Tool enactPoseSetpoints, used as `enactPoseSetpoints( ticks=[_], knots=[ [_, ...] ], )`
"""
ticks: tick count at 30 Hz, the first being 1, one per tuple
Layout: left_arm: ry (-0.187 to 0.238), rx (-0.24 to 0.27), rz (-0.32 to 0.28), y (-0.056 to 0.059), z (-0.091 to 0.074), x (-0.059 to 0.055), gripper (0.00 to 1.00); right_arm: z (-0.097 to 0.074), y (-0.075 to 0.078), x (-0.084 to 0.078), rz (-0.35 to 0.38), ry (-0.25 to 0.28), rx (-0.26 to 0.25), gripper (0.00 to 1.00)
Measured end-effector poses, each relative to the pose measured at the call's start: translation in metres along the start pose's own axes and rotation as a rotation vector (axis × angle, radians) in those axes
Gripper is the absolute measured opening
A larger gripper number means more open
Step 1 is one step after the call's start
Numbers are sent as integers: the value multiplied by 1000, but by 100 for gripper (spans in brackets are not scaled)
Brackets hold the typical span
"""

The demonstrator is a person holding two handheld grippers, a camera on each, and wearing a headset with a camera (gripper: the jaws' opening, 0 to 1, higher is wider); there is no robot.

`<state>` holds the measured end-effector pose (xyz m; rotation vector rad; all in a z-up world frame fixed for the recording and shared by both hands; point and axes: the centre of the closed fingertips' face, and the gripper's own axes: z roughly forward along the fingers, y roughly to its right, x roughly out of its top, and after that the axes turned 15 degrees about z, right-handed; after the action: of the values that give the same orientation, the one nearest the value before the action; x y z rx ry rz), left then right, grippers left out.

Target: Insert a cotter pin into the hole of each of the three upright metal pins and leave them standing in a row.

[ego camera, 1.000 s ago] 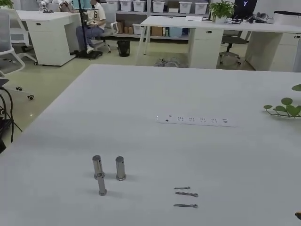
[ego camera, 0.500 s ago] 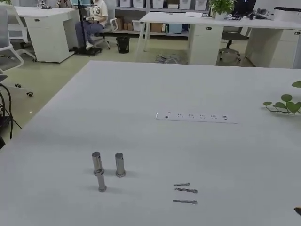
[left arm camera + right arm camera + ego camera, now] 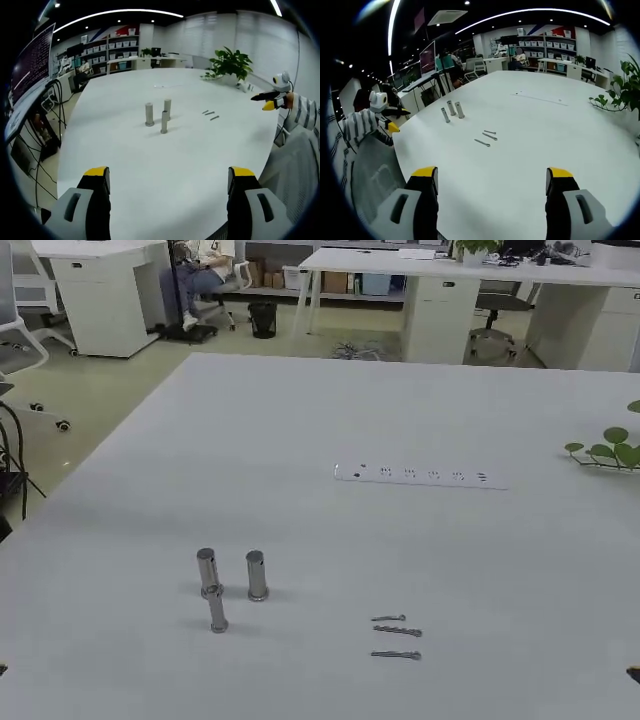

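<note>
Large white table (image 3: 400, 410): broad bare surface, left and far edges in sight, open room on every side of the work. Left claw (image 3: 170, 172) and right claw (image 3: 492, 172) are each held low by the near edge and pointed across the table, jaws spread wide with nothing between them. White power strip (image 3: 420, 476) lies flat past mid-table. Three upright silver metal pins (image 3: 256, 575) stand near-left, two side by side and the third just in front of the left one. Three small split cotter pins (image 3: 397, 631) lie loose to their right, well apart from them.
</note>
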<state>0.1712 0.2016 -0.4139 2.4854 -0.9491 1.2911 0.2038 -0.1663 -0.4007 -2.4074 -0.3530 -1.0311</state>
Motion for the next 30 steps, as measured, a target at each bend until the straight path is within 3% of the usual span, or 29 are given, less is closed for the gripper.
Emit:
enactPoseSetpoints(
  ticks=[14,21,30],
  knots=[
    [25,-19,14,-10,12,13,93,4,-1,6,-5,-3,-2,87],
    [60,-4,24,-25,33,31,91,5,0,7,-6,-7,-9,87],
    [116,-46,14,-24,72,55,83,3,3,6,4,-7,-23,87]
  ],
)
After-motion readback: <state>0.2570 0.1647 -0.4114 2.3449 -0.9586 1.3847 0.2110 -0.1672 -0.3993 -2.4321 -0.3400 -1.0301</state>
